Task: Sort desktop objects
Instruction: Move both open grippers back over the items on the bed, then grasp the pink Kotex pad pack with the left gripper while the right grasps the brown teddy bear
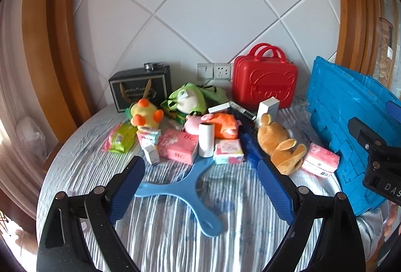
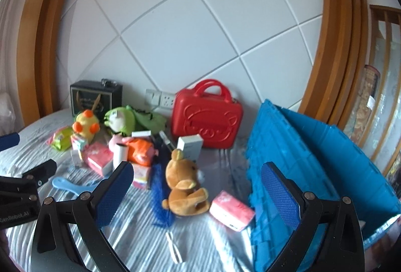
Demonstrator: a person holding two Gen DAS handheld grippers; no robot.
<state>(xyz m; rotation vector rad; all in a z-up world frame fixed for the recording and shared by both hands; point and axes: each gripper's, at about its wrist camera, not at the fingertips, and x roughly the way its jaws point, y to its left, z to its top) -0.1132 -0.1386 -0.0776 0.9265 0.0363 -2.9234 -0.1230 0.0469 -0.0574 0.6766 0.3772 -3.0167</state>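
Both grippers spread wide, nothing held
Best: right gripper (image 2: 198, 193) straddles the brown plush bear (image 2: 184, 184), then lifts toward the blue crate (image 2: 313, 159)

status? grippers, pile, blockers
Left gripper open, empty, over boomerang. Right gripper open, empty, facing bear. Pile unsorted beside blue crate. No blockers.

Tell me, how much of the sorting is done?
Apparently none. Both grippers, left and right, are open and empty. The bear, tissue packs, blue boomerang and other toys lie on the table; nothing shows in the visible part of the crate.
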